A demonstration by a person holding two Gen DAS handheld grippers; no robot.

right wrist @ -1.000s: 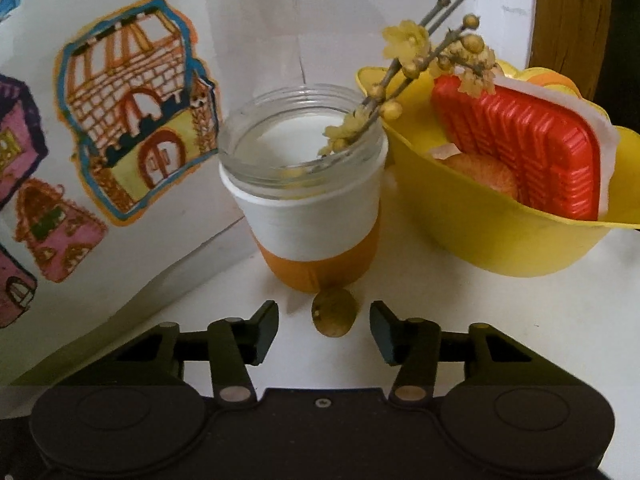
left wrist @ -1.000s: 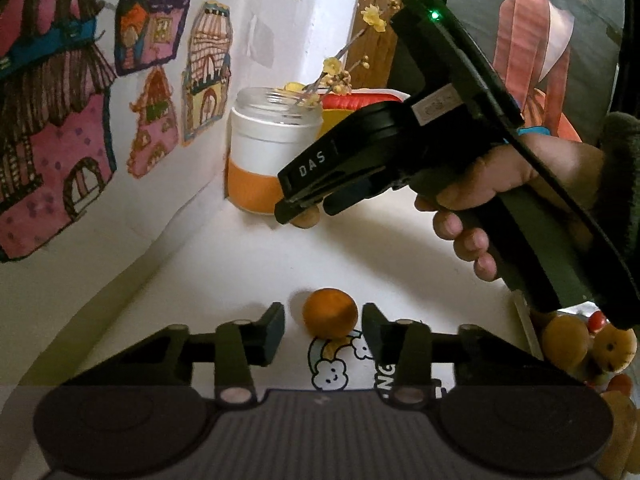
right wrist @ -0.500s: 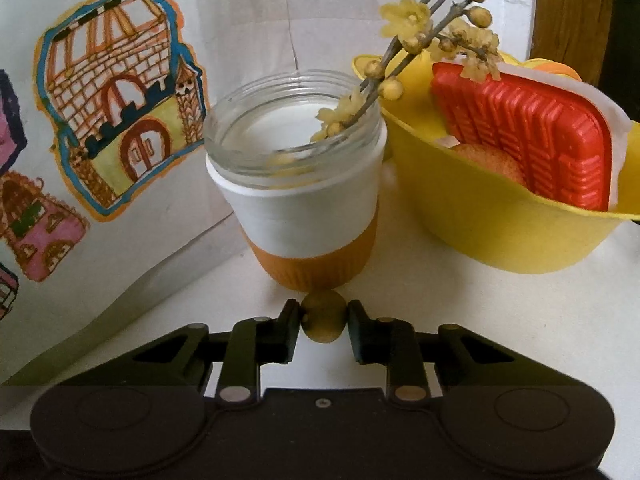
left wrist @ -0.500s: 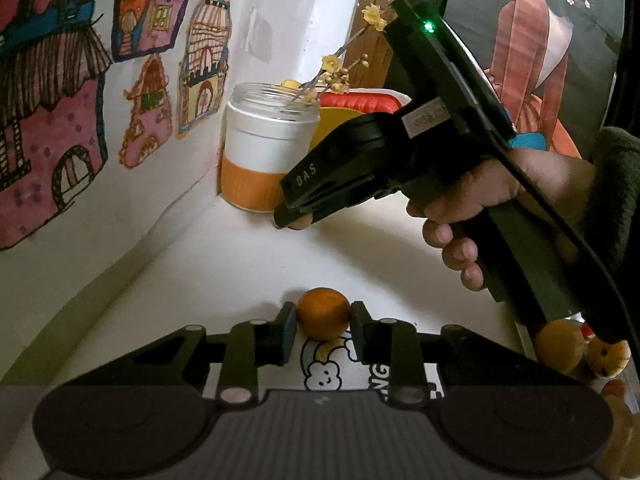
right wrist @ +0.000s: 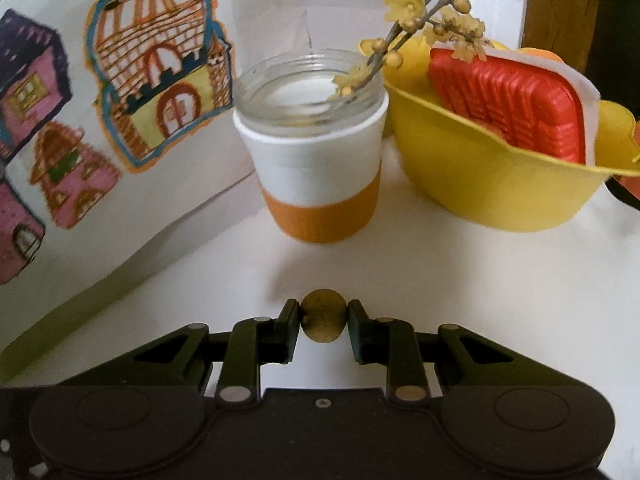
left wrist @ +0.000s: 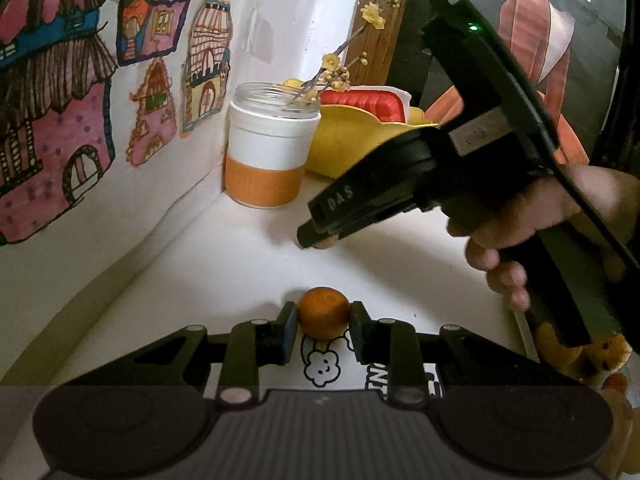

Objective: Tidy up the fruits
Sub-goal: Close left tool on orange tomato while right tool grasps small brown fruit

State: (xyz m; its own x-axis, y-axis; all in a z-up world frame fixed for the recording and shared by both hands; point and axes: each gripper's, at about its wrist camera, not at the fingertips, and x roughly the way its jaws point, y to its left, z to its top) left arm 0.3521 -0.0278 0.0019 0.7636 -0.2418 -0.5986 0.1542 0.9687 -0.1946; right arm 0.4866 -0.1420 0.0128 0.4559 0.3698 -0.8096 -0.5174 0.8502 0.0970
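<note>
The left claw [left wrist: 323,322] is clamped on a small round orange fruit [left wrist: 323,317], held low over the white counter [left wrist: 224,264] near its front edge. The right claw [right wrist: 323,322] is closed on a small brownish-gold round fruit [right wrist: 323,321], in front of a glass jar with white and orange sleeve [right wrist: 316,152] at the counter's back corner. A yellow plastic bowl [right wrist: 492,184] is seen beside the jar. Risks judged: either round fruit could be squeezed out and rolled off; the jar's flowering twig [right wrist: 416,20] could be snagged during a bowl drop.
</note>
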